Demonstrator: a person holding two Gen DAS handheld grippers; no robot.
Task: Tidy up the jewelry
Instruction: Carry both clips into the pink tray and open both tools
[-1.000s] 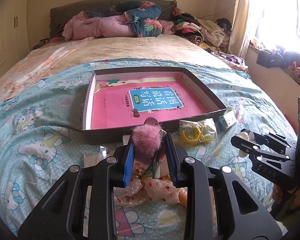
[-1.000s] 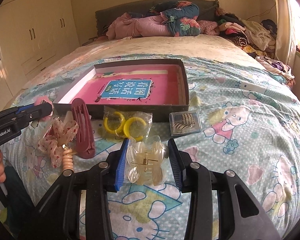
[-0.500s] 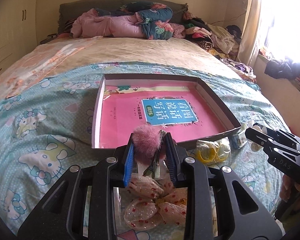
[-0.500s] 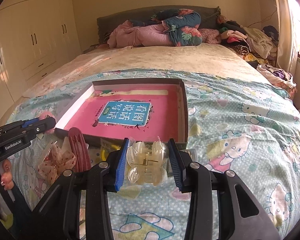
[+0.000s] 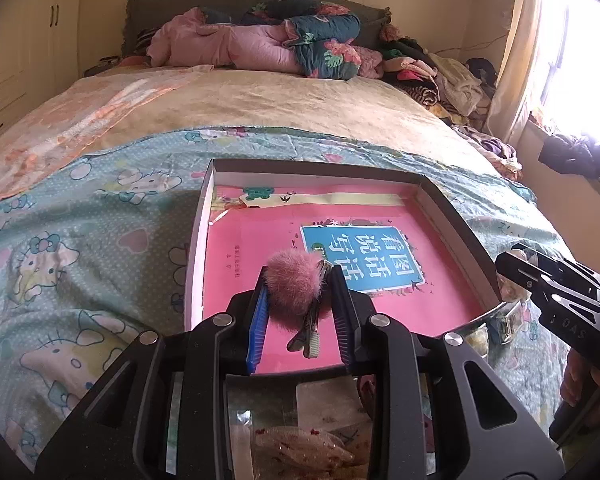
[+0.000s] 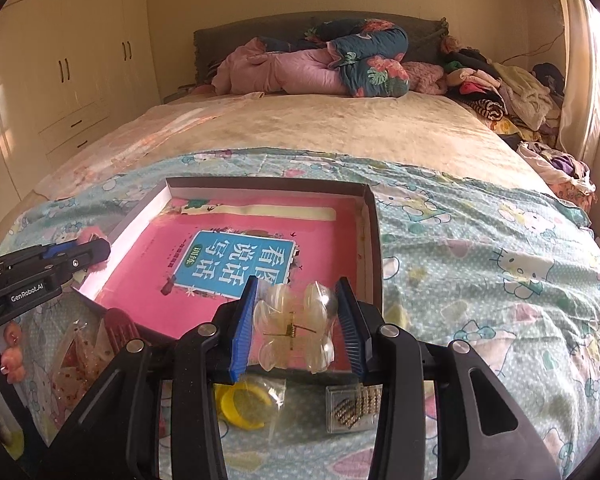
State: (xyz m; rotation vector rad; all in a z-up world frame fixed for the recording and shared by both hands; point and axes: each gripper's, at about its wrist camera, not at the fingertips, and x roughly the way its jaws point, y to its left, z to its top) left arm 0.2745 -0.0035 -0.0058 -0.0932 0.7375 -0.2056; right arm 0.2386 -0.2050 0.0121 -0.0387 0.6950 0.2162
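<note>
Now both carried pieces hang over the shallow box [image 5: 452,220] on the bed: the left gripper [image 5: 298,304] fingers clench a pink pompom hair clip [image 5: 294,286], the right gripper [image 6: 296,324] a clear claw clip [image 6: 294,326]. Next, I judge, comes lowering and releasing each inside.

A rolled pink quilt [image 6: 284,72] is lying against the grey headboard [image 6: 236,36], touching a dark floral quilt [image 6: 372,60]. A heap of mixed clothes [image 6: 508,92] is sitting beside them, and cream wardrobe doors [image 6: 72,52] are standing along the wall.
</note>
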